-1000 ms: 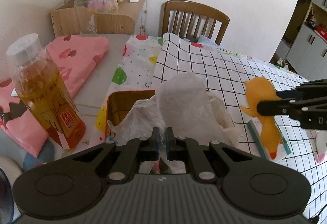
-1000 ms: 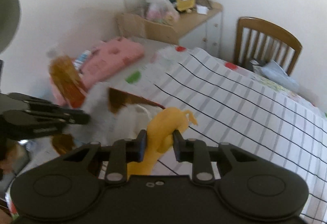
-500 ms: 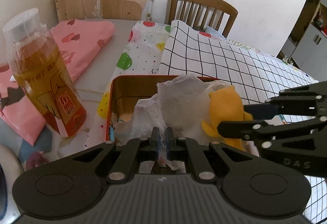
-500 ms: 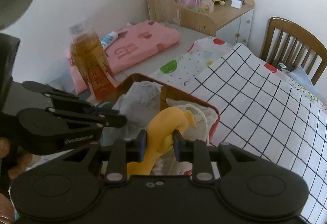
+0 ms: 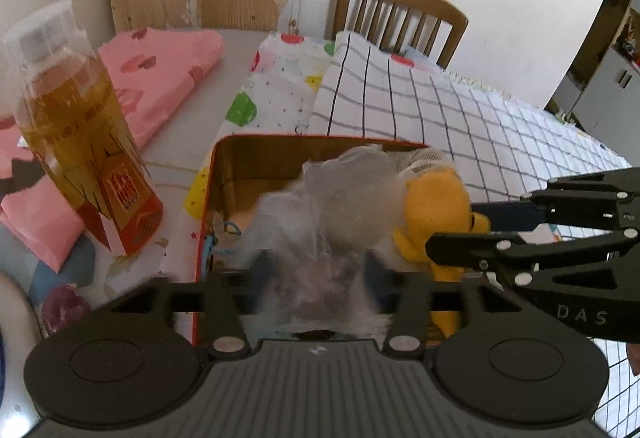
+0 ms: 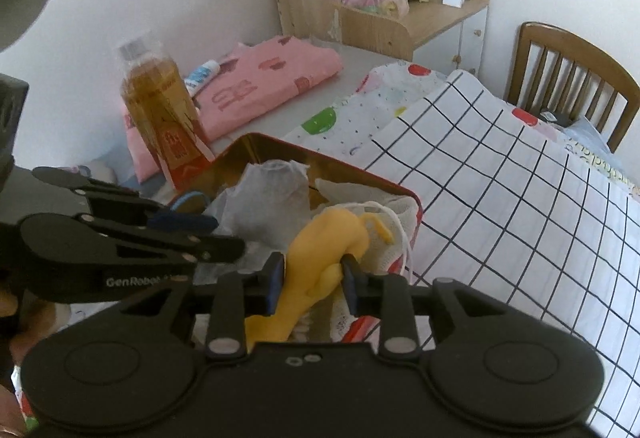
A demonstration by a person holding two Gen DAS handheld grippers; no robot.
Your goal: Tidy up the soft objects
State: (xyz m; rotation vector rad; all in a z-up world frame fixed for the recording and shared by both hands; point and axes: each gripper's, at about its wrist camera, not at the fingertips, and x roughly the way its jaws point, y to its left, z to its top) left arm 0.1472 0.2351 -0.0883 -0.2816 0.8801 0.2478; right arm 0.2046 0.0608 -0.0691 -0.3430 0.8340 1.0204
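Moved: left claw (image 5: 316, 270) has just sprung apart, releasing the white mesh bag (image 5: 344, 198) into the red tin (image 5: 208, 198).
Right claw (image 6: 312, 278): loosening, pads touching the yellow plush (image 6: 332, 246) over the tin.

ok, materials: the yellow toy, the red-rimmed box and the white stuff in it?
Yellow toy: looks like soft foam or rubbery plush, matte; it dents between the right gripper pads. Box: likely tin, with a thin red rim and glossy golden inner walls. White bag: thin translucent film or non-woven, crinkled. White mesh pouch: knitted netting, open weave showing.
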